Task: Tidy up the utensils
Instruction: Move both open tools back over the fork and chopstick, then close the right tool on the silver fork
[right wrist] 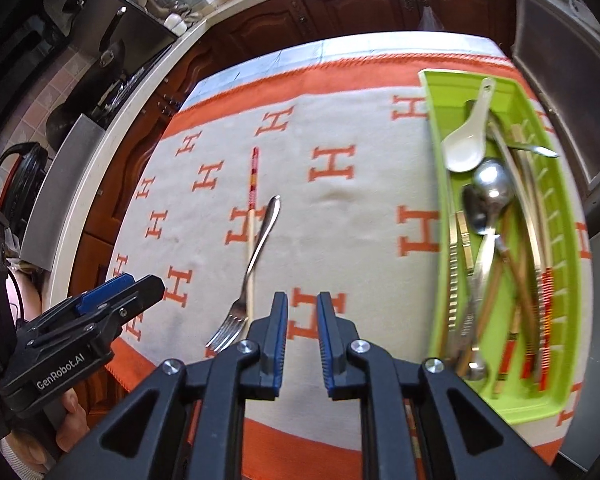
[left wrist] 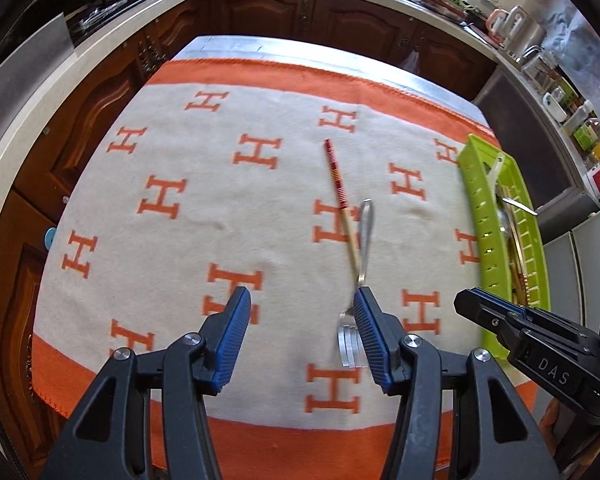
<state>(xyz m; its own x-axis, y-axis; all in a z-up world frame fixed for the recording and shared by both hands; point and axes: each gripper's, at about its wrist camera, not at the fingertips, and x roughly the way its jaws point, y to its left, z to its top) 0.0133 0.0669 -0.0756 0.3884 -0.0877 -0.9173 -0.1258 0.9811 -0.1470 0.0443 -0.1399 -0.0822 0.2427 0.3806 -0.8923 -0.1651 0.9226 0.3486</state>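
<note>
- Table cloth (left wrist: 228,216), cream with orange H letters and an orange border, covers the table in both views.
- Green tray (right wrist: 432,92): the right wrist view looks straight into it, contents readable. The left wrist view shows only its slotted side wall (left wrist: 478,216) and a sliver of the inside.
- Tray contents, right wrist view: one white ceramic spoon (right wrist: 466,140), at least two metal spoons (right wrist: 492,188) with bowls overlapping, and several red-banded chopsticks (right wrist: 546,292) along the right side; exact chopstick count cannot be told, blurred and crossing.
- On the cloth, left of the tray and well apart from it: one chopstick (left wrist: 338,184), red-patterned top, pale wood lower end; one metal fork (left wrist: 362,256), tines toward the cameras. The two lie just beside each other, handles crossing or touching near the middle.
- Left gripper (left wrist: 300,308): jaws apart, nothing between them; fork tines show just inside its right finger, lying on the cloth below.
- Right gripper (right wrist: 302,312): jaws narrowly apart, nothing clamped, above bare cloth between fork and tray.
- Each wrist view shows the other gripper from the side, at its edge.
</note>
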